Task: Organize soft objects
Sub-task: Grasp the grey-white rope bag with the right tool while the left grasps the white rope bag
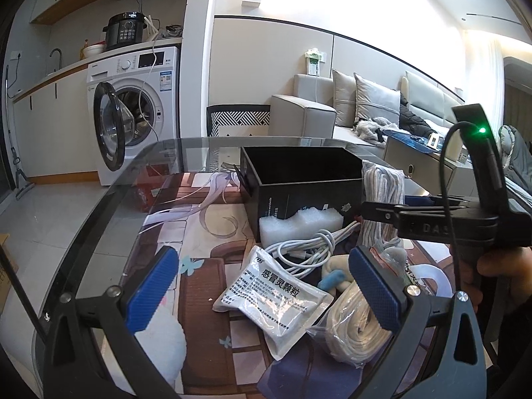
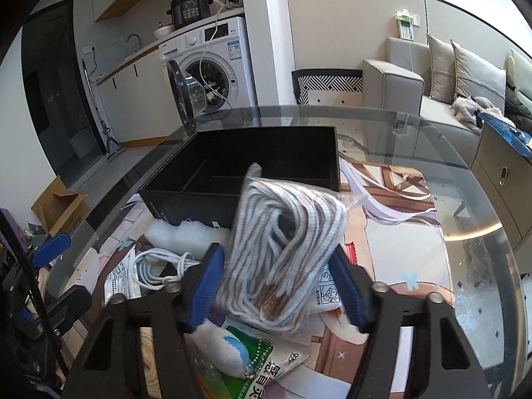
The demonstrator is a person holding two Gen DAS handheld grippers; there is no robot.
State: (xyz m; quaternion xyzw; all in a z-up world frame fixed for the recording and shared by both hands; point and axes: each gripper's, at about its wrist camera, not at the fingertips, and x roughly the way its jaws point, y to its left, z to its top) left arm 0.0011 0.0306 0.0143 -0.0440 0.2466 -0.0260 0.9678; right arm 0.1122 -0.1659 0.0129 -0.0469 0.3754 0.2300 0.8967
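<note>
My right gripper (image 2: pixel 277 286) is shut on a clear bag of white rope (image 2: pixel 282 249) and holds it up just in front of the open black box (image 2: pixel 252 163). The bag also shows in the left wrist view (image 1: pixel 382 199), with the right gripper (image 1: pixel 375 212) beside the box (image 1: pixel 299 179). My left gripper (image 1: pixel 266 286) is open and empty above a white medicine sachet (image 1: pixel 276 299). Near it lie a coiled white cable (image 1: pixel 306 246), a white foam block (image 1: pixel 299 226), a second bagged rope (image 1: pixel 352 329) and a small plush (image 1: pixel 335 276).
The things lie on a printed mat (image 1: pixel 206 232) on a glass table (image 1: pixel 99 219). A washing machine (image 1: pixel 133 109) with its door open stands behind on the left. A grey sofa (image 1: pixel 332 113) stands behind on the right. A green sachet (image 2: pixel 239 365) lies under my right gripper.
</note>
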